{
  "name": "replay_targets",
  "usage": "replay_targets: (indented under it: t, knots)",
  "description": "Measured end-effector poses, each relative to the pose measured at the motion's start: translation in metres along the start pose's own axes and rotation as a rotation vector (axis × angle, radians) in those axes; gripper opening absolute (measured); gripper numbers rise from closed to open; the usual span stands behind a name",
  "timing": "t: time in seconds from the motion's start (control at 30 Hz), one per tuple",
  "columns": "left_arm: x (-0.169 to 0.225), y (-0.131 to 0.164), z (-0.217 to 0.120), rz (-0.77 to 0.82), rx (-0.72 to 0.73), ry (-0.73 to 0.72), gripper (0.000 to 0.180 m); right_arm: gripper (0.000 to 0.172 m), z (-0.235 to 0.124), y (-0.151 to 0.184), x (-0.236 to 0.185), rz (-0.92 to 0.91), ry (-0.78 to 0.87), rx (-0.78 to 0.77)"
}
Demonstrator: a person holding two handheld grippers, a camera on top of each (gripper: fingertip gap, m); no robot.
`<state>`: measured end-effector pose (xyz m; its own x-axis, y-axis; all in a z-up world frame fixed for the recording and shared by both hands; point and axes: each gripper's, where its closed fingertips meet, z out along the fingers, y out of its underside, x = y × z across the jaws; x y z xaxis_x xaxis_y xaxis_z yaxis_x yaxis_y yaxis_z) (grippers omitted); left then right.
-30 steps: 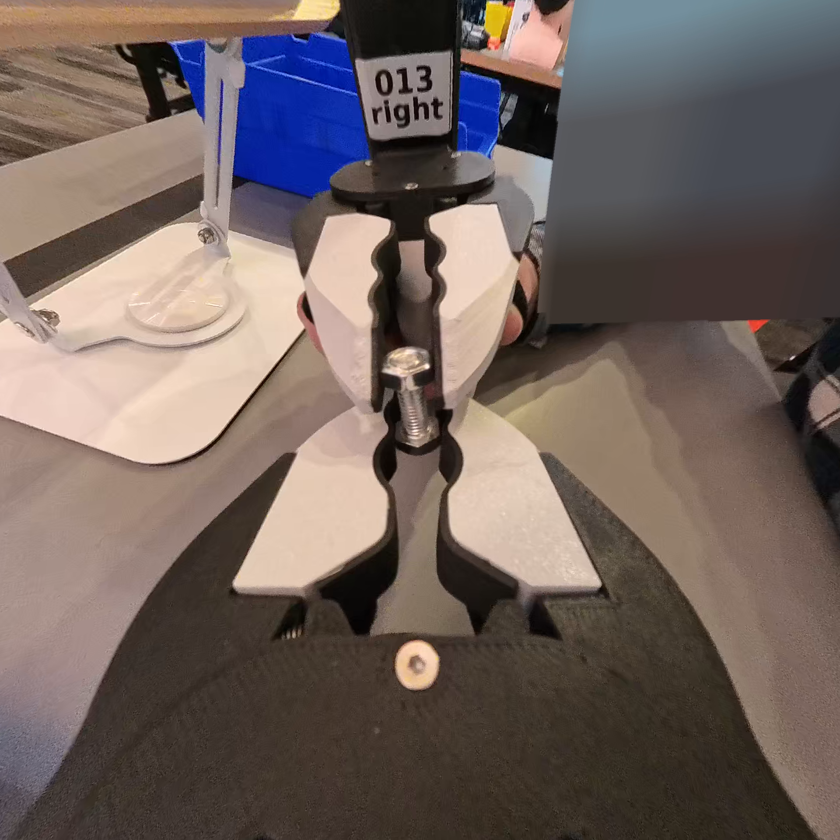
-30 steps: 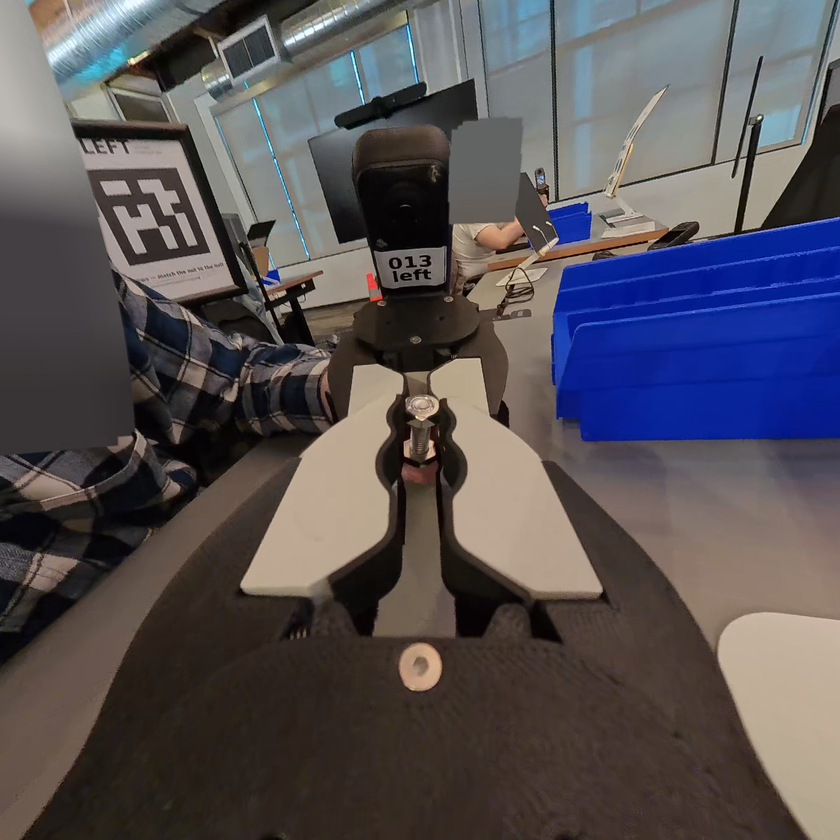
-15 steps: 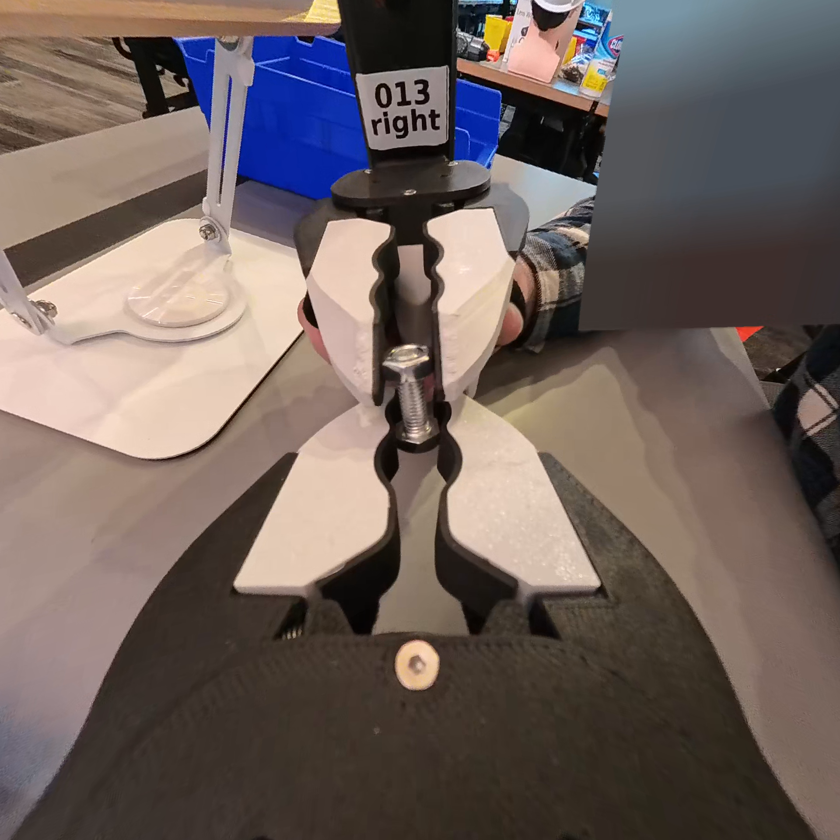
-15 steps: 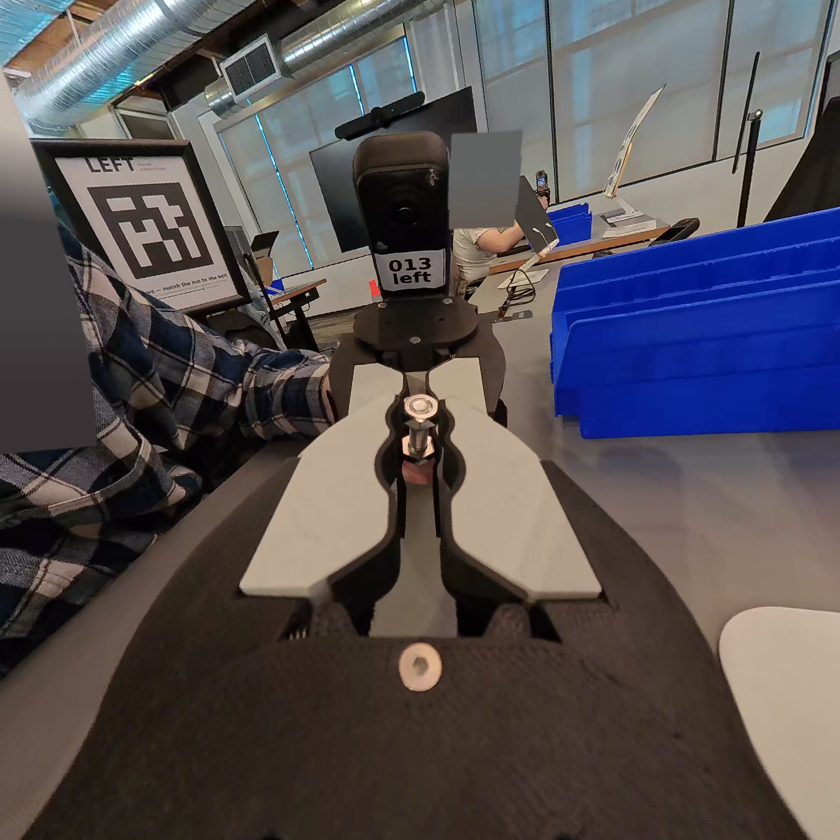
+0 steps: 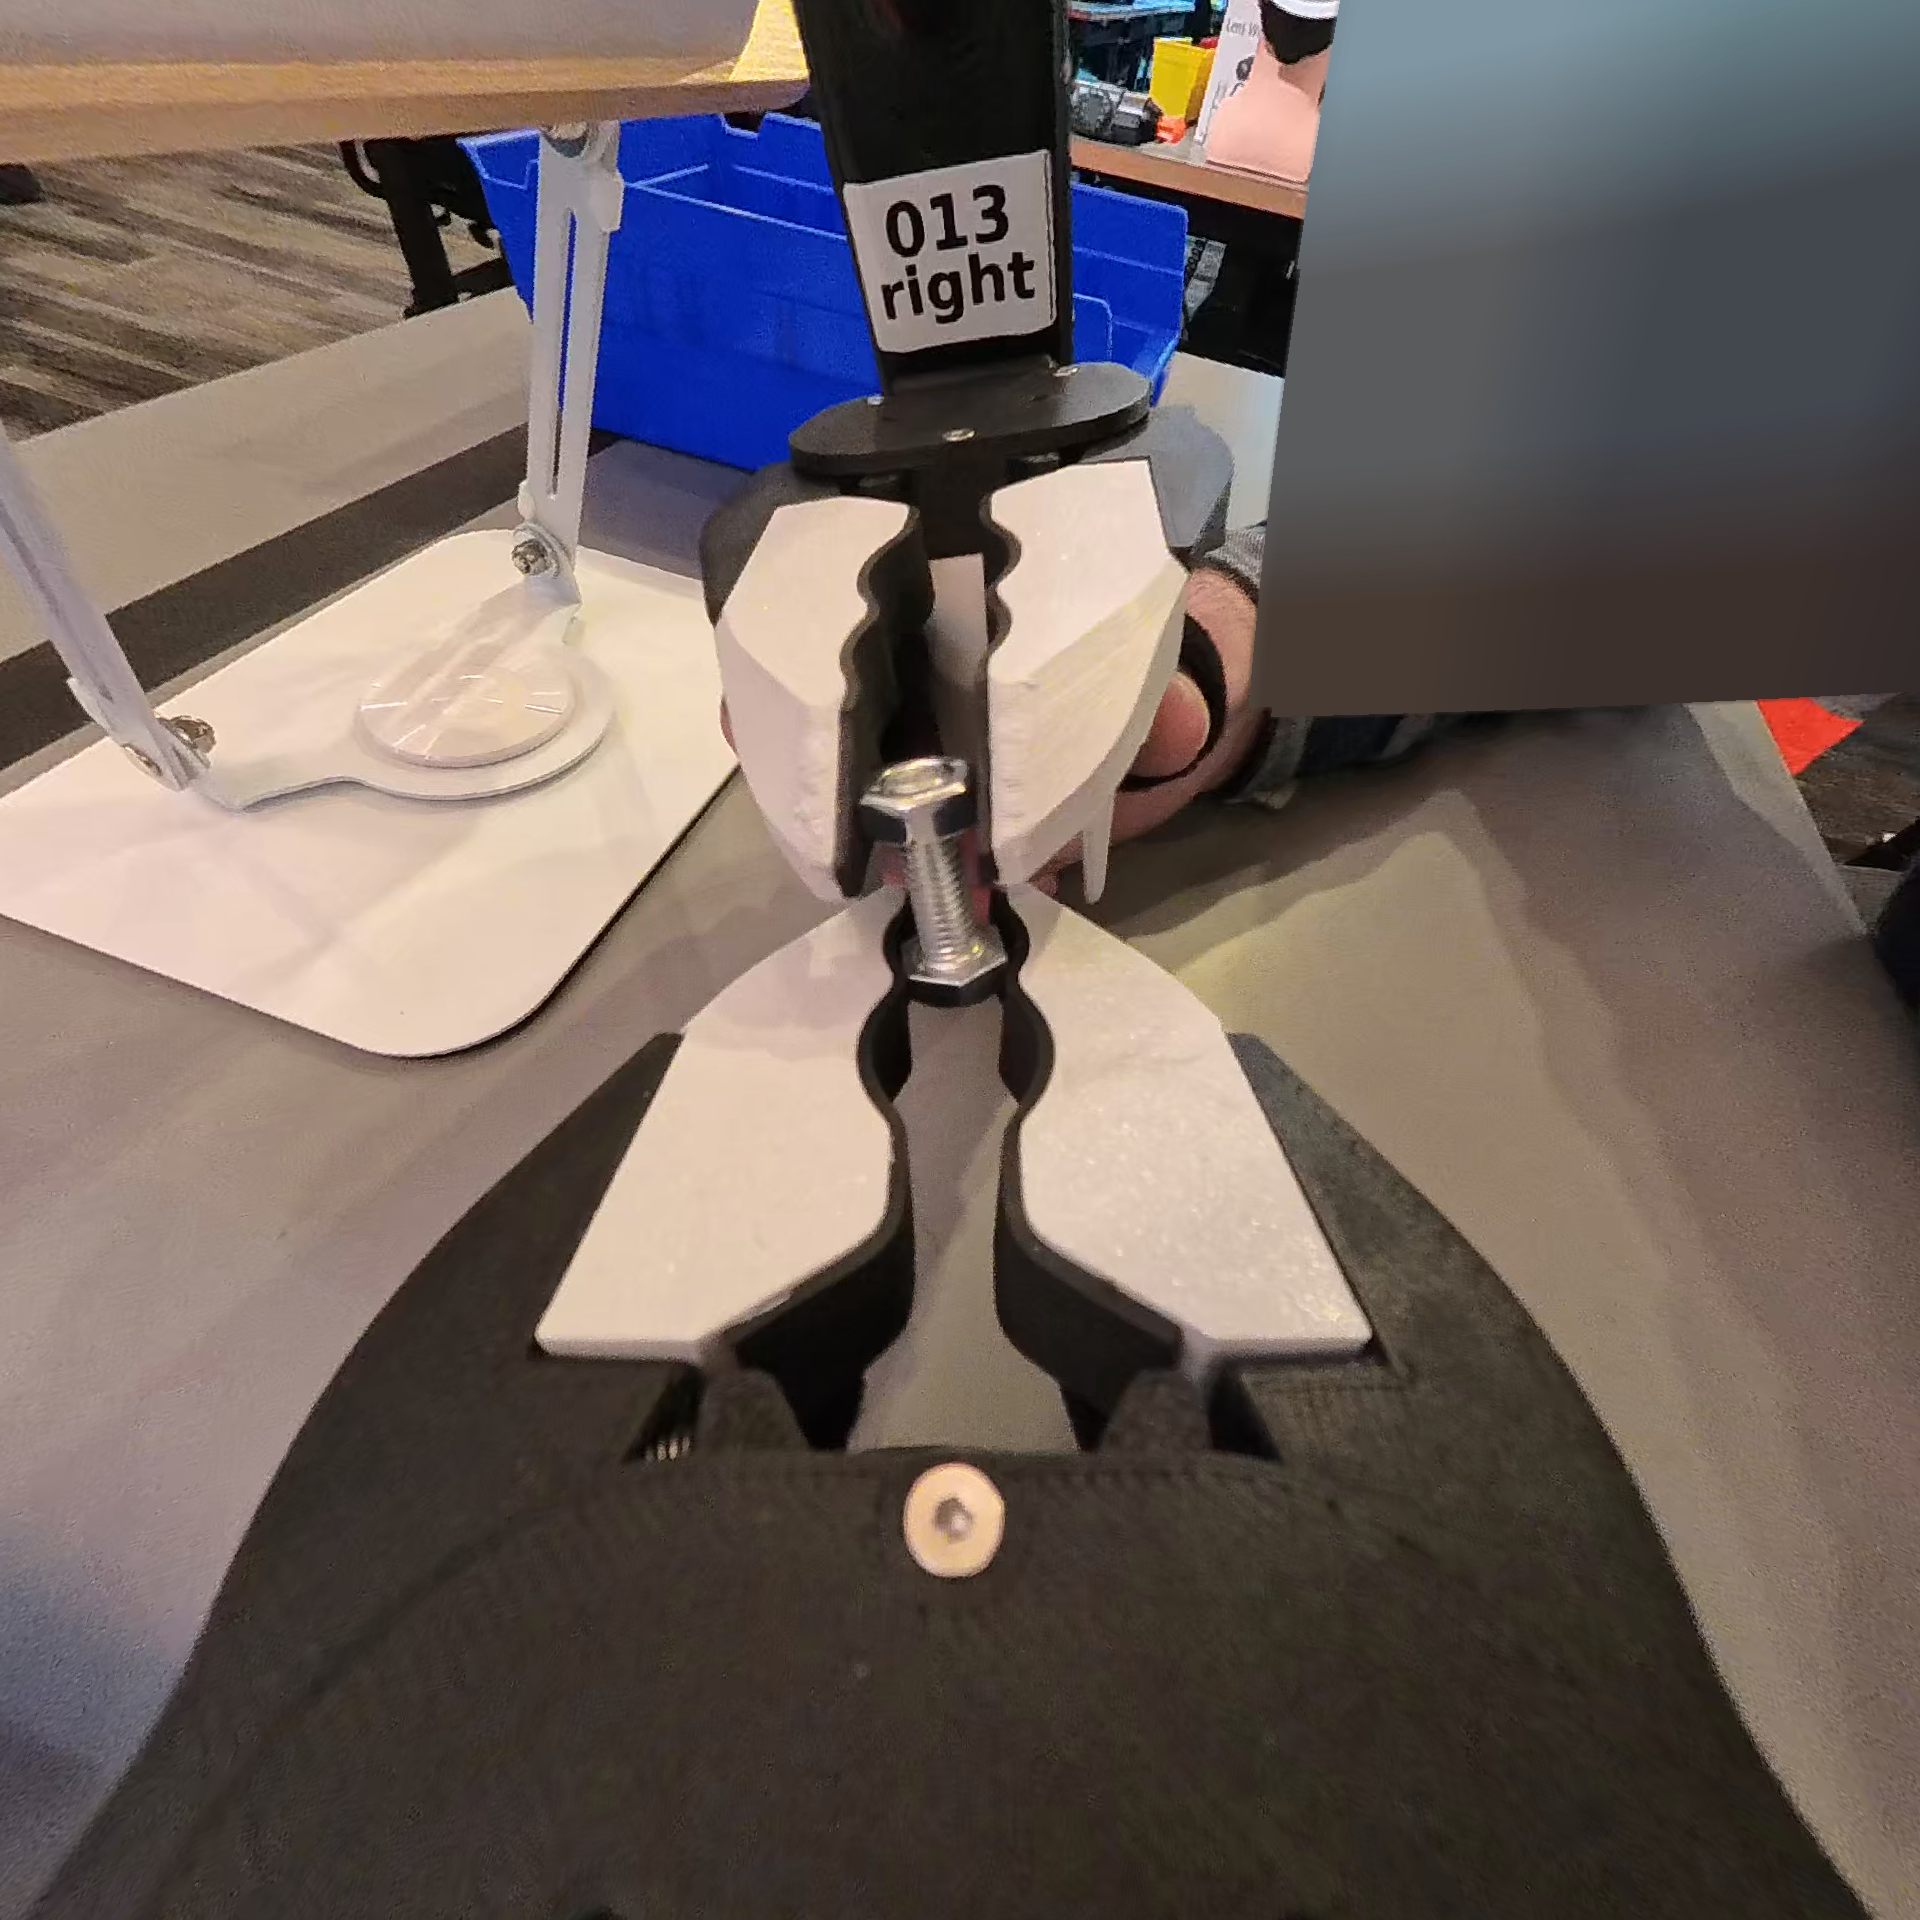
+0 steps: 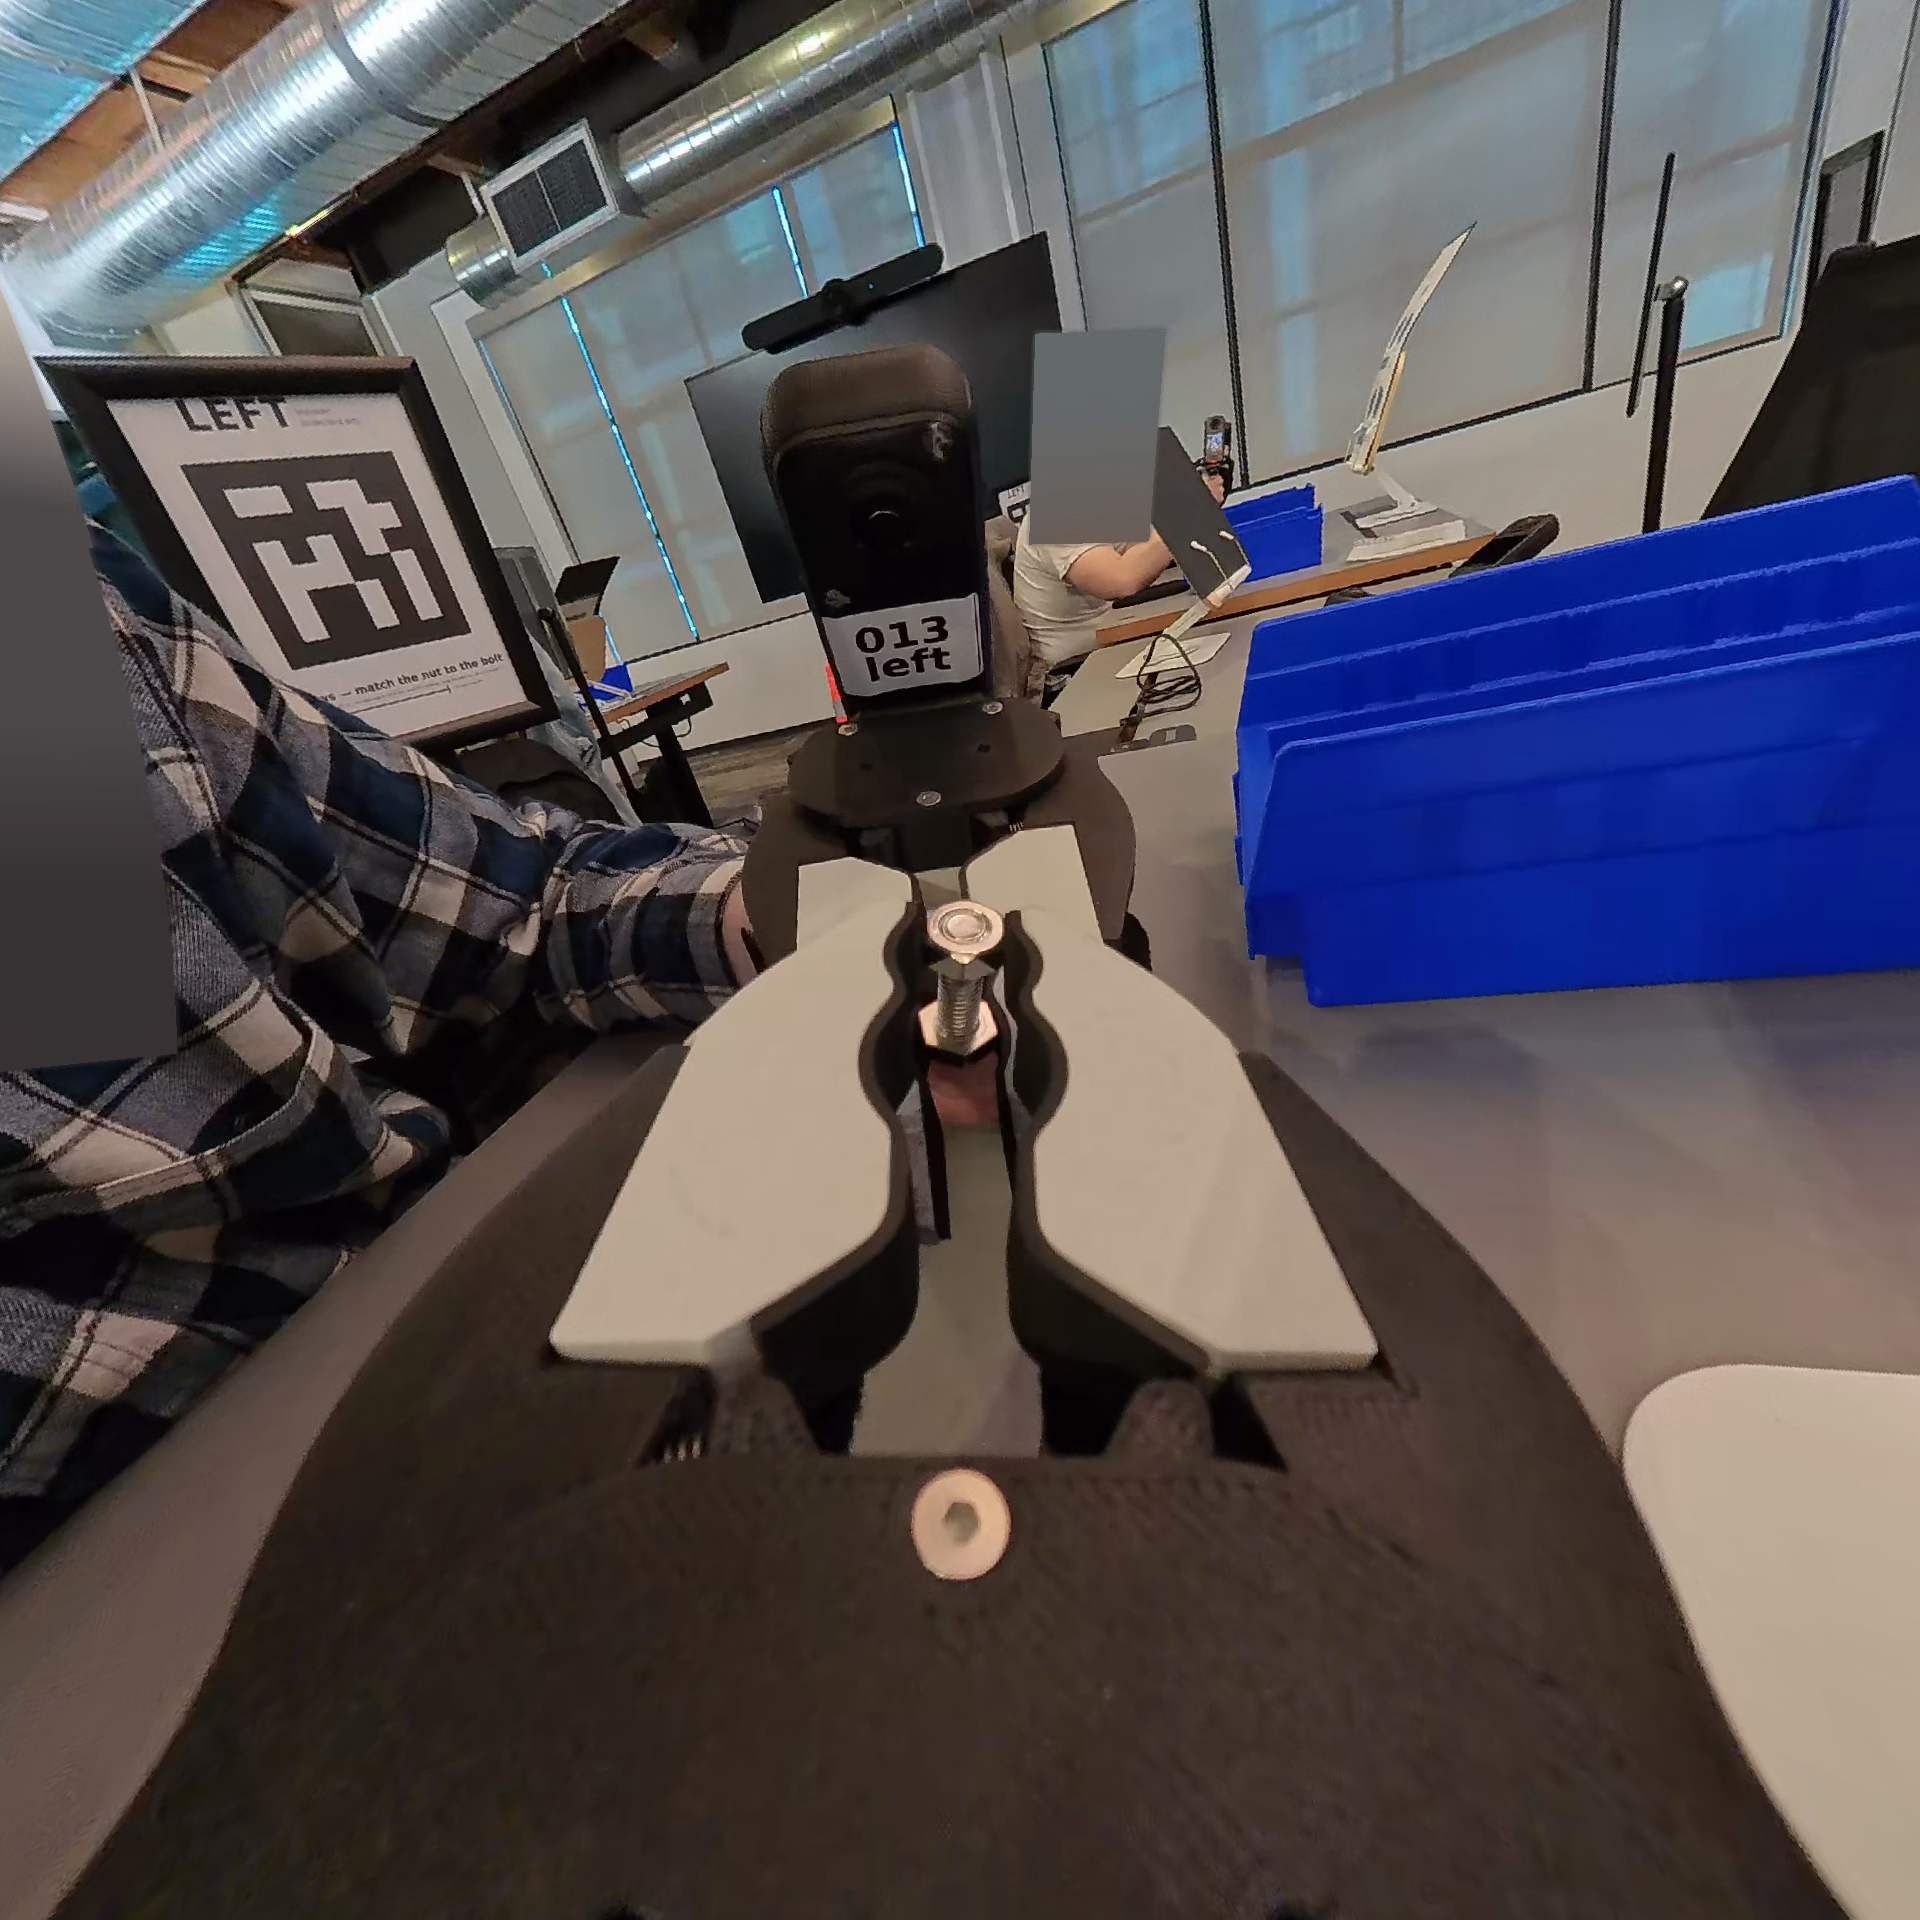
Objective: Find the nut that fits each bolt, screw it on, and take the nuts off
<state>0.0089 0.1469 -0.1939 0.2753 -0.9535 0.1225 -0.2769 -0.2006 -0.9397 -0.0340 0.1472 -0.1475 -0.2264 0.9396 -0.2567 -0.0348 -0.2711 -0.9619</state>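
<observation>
Dead centre of both views: bolt (image 5: pixel 928 854) and nut (image 5: pixel 951 961) between two tools

Left tool (image 5: pixel 954 971) pinches the nut, right tool (image 6: pixel 956 1023) pinches the bolt's hex head, above the grey bench (image 5: pixel 1455 1039).

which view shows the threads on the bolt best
The left wrist view: the bolt is seen from the side, its threads bare from the hex head down to the nut. The right wrist view looks down on the head's top, so only a short, foreshortened stretch of thread shows above the nut.
</observation>
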Motion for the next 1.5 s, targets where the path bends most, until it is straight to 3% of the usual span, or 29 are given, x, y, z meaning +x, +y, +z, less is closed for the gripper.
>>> replay_targets:
  t: [1.0, 1.17, 1.5]
  knots:
    - [-0.0009, 0.0026, 0.001, 0.034, -0.02, -0.024, 0.011, 0.015, 0.0003, 0.0027, 0.0004, 0.004, -0.002, -0.022]
    - [-0.0046, 0.0009, -0.001, 0.05, -0.011, -0.054, 0.011, 0.046, -0.0011, 0.0011, 0.0032, -0.01, 0.018, -0.027]
    - [-0.0064, -0.0001, -0.0031, 0.034, 0.011, -0.047, 0.011, 0.05, 0.0027, 0.0059, -0.0011, -0.07, 0.018, -0.074]
